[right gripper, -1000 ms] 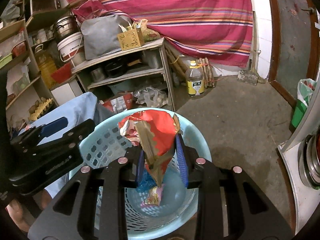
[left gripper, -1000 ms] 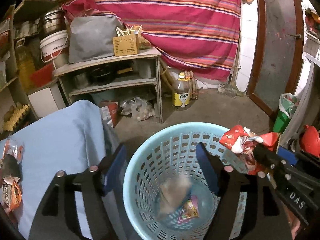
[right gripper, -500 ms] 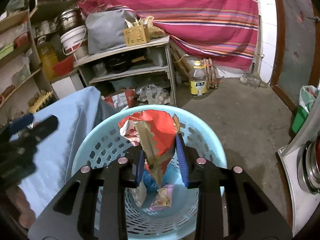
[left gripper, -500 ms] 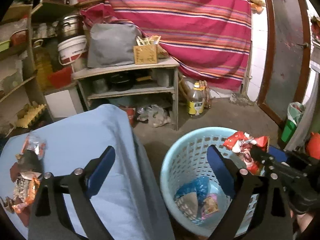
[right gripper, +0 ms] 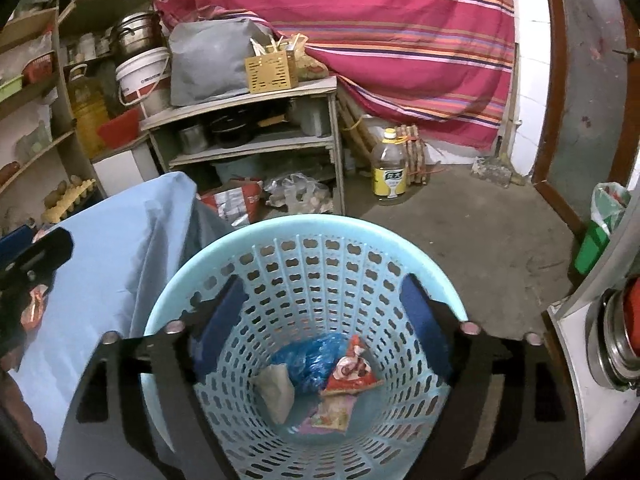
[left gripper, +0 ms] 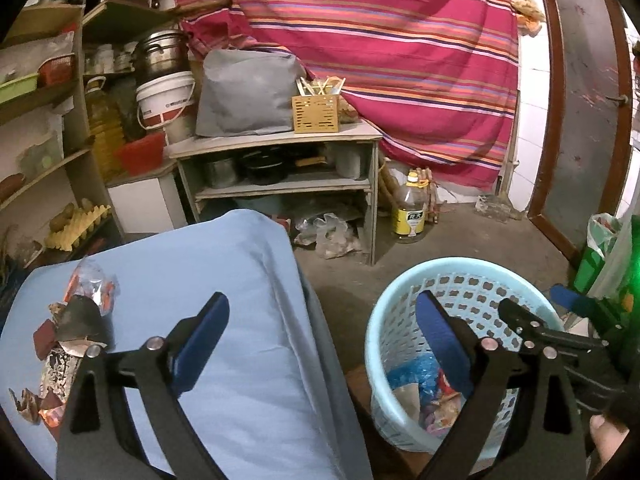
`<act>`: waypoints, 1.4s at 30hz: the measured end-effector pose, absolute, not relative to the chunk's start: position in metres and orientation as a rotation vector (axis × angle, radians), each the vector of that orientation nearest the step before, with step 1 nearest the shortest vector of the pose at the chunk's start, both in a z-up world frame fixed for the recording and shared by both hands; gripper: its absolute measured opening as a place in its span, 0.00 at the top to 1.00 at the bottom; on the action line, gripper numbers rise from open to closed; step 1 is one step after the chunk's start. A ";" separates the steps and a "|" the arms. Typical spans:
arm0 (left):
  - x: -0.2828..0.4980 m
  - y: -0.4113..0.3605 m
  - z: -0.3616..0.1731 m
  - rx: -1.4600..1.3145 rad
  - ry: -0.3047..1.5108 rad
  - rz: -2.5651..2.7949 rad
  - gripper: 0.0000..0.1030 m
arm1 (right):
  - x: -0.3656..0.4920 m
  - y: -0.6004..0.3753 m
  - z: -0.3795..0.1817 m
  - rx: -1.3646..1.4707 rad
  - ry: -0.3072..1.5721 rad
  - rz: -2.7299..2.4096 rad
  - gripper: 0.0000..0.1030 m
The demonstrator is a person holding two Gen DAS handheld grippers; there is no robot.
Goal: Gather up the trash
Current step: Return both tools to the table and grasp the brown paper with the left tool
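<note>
Your right gripper (right gripper: pixel 322 312) hung over the light-blue basket (right gripper: pixel 308 226) at the bottom centre of the right wrist view, its blue-padded jaws spread wide with nothing between them. On the basket floor lay a red wrapper (right gripper: pixel 352 372), a blue plastic bag (right gripper: pixel 308 360) and a pale crumpled piece (right gripper: pixel 276 392), all touching.

Your left gripper (left gripper: pixel 320 332) was also wide apart and held nothing, one finger over the blue cloth (left gripper: pixel 200 264), the other in front of the basket (left gripper: pixel 460 264) at lower right. More trash wrappers (left gripper: pixel 76 320) sat on the cloth at the left edge. Farther up the frame stood a shelf unit (left gripper: pixel 280 140), an oil bottle (left gripper: pixel 410 208) on the floor, and a striped curtain (left gripper: pixel 380 40) behind.
</note>
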State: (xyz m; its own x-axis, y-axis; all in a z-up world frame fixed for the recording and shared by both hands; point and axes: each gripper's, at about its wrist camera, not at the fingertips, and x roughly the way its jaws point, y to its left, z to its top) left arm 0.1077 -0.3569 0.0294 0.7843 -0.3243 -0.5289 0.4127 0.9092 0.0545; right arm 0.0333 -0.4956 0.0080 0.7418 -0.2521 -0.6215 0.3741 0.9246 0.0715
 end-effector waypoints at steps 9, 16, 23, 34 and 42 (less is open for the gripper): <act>0.124 -0.293 0.026 0.145 0.564 -0.340 0.08 | 0.050 -0.441 0.023 0.138 0.606 -0.313 0.04; 0.138 -0.191 0.026 0.126 0.566 -0.224 0.06 | 0.067 -0.375 0.032 0.097 0.563 -0.237 0.04; 0.147 -0.085 0.017 0.116 0.599 -0.104 0.06 | 0.086 -0.322 0.033 0.095 0.566 -0.175 0.04; 0.136 0.028 -0.027 0.051 0.691 -0.038 0.06 | 0.110 -0.249 0.020 0.077 0.619 -0.187 0.04; 0.129 0.062 -0.060 0.051 0.775 -0.042 0.06 | 0.124 -0.194 0.004 0.025 0.668 -0.094 0.04</act>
